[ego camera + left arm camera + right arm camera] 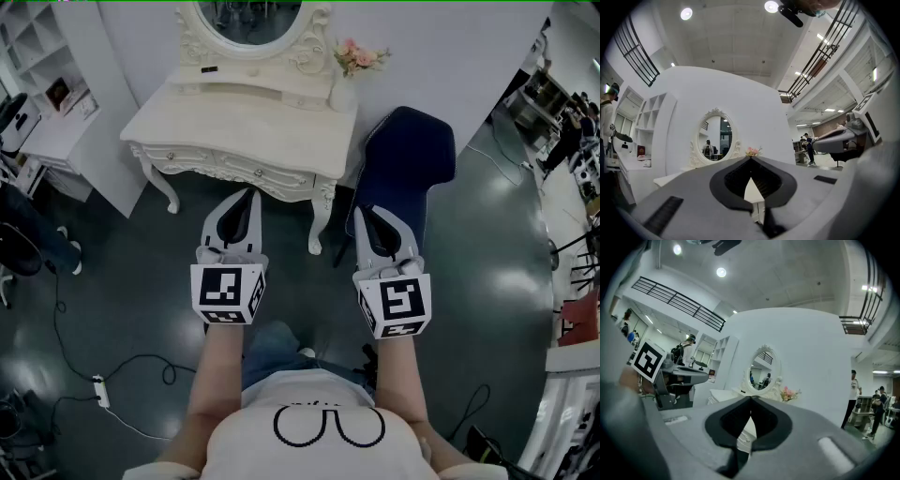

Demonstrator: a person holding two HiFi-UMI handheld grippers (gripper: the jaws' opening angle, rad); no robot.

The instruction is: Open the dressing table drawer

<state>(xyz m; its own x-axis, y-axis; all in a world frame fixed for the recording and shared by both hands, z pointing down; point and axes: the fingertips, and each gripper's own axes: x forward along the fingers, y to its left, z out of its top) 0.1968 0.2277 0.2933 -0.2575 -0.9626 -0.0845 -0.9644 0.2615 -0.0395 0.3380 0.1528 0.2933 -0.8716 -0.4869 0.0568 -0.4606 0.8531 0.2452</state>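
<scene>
A white carved dressing table [234, 117] stands against the far wall, with an oval mirror [251, 21] and pink flowers [358, 58] on it. Its front drawer [246, 169] is closed and carries small knobs. My left gripper [251, 193] and right gripper [362, 212] are held side by side, level, a short way in front of the table and apart from it. Both are shut with nothing between the jaws. In the left gripper view the left gripper [751, 158] points at the mirror [716, 139]. In the right gripper view the right gripper [751, 398] points at the table [723, 394].
A navy chair [405, 164] stands right of the table, just beyond my right gripper. A white shelf unit [52, 108] is at the left. A cable and power strip [101, 390] lie on the dark floor at the lower left. People stand in the background [853, 394].
</scene>
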